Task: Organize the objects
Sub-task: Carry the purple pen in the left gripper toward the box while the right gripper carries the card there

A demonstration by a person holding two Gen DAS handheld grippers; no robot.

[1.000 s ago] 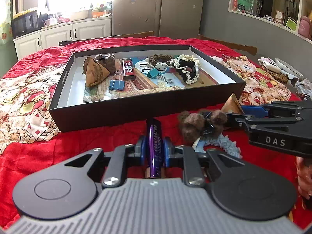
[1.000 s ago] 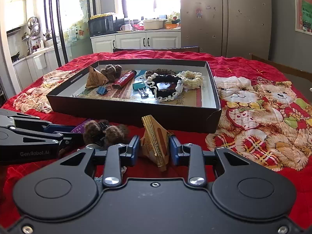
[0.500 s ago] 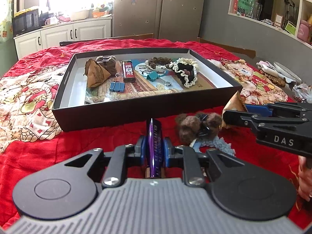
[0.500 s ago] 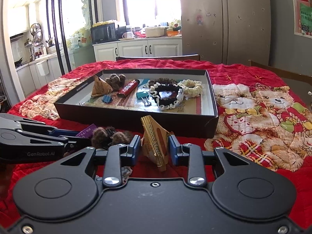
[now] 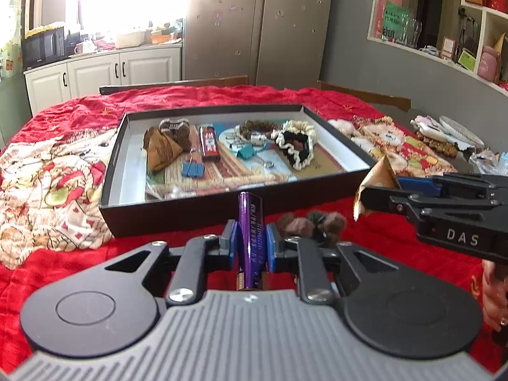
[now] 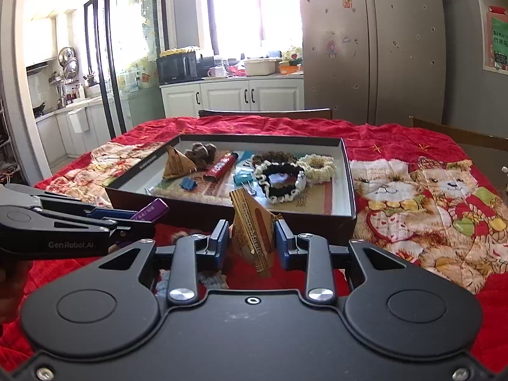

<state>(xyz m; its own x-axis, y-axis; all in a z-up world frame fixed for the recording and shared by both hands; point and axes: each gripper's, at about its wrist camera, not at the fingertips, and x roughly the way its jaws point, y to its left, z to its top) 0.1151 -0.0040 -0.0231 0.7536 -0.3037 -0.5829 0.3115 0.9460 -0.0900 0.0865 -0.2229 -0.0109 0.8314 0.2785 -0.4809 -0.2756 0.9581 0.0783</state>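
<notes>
While the left gripper (image 5: 251,243) stayed clamped on the purple lighter (image 5: 250,238) and the right gripper (image 6: 252,243) on the brown pyramid packet (image 6: 254,231), both had risen since a second earlier, and the packet now stood above the near right corner of the black box (image 5: 190,212). The brown fluffy hair tie (image 5: 312,222) remained on the red blanket (image 5: 79,263) before the box's near wall, no longer beside the packet.
</notes>
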